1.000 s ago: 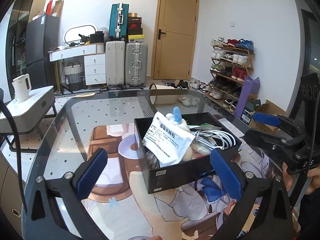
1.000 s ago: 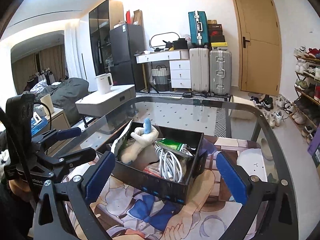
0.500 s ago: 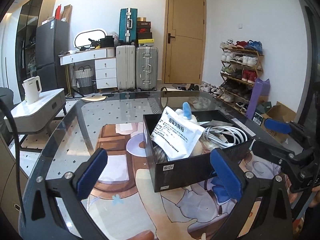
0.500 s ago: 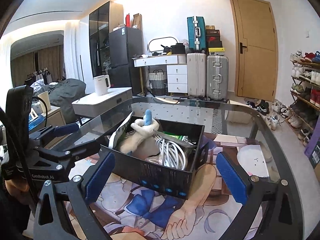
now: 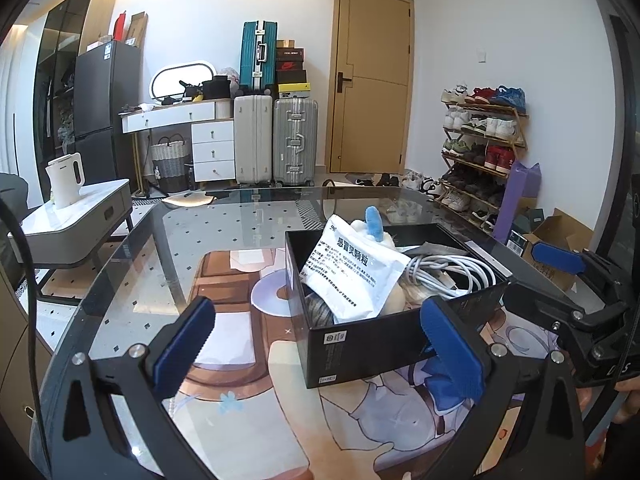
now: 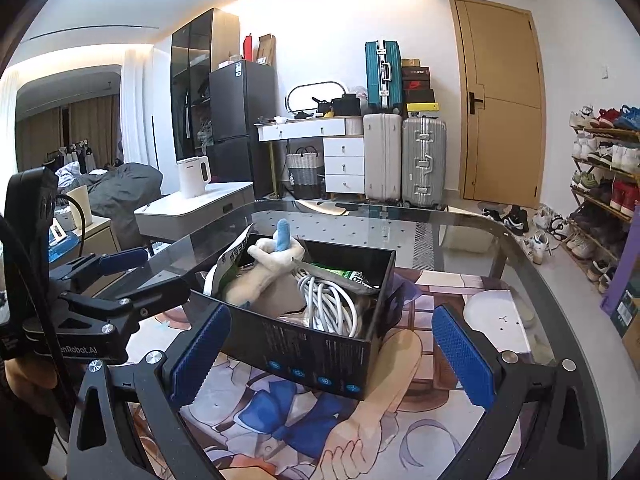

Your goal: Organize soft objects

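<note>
A black open box (image 5: 360, 344) (image 6: 320, 356) stands on the glass table. It holds a cream plush toy with a blue tip (image 5: 374, 222) (image 6: 276, 256), a white printed packet (image 5: 352, 276), a coiled white cable (image 5: 452, 272) (image 6: 328, 300) and a green packet (image 6: 356, 276). My left gripper (image 5: 316, 344) is open and empty, just in front of the box's near left corner. My right gripper (image 6: 332, 356) is open and empty, its fingers either side of the box's near wall. Each gripper shows in the other's view, the right one (image 5: 560, 280) and the left one (image 6: 120, 280).
The glass table (image 5: 168, 248) carries an illustrated mat (image 6: 400, 400). Behind it stand suitcases (image 5: 276, 136), a white dresser (image 5: 200, 140), a door (image 5: 372, 80) and a shoe rack (image 5: 480, 152). A side table with a white kettle (image 5: 66, 180) stands on the left.
Both grippers have lowered and moved closer to the box, which now looks larger in both views. Both stay open and empty.
</note>
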The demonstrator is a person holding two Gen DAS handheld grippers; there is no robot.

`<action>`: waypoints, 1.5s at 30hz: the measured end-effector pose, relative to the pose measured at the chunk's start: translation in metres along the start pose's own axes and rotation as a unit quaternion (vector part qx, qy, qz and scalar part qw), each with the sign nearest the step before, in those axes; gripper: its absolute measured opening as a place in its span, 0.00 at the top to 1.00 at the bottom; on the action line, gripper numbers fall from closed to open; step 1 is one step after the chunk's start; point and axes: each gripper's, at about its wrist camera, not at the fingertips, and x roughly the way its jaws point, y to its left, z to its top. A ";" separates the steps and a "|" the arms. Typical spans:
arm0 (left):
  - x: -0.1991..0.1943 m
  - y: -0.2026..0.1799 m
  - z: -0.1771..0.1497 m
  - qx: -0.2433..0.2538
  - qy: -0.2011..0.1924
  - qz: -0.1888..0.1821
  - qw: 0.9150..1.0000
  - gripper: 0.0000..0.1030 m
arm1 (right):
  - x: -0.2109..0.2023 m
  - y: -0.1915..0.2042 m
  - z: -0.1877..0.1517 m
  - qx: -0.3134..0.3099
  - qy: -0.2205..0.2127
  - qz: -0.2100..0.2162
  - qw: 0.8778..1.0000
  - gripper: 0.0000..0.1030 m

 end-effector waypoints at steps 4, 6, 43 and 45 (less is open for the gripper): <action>0.000 0.000 0.000 -0.001 -0.001 0.002 1.000 0.00 | -0.001 0.000 -0.001 0.000 -0.006 -0.002 1.000 0.01; 0.000 -0.001 0.001 -0.001 0.000 0.004 1.000 0.00 | -0.001 0.000 -0.001 0.000 -0.006 -0.003 1.000 0.01; -0.002 -0.006 0.001 0.007 -0.010 0.010 1.000 0.00 | -0.003 0.001 -0.003 -0.006 -0.016 -0.010 1.000 0.01; -0.002 -0.006 0.001 0.007 -0.010 0.011 1.000 0.00 | -0.003 0.000 -0.003 -0.006 -0.017 -0.010 1.000 0.01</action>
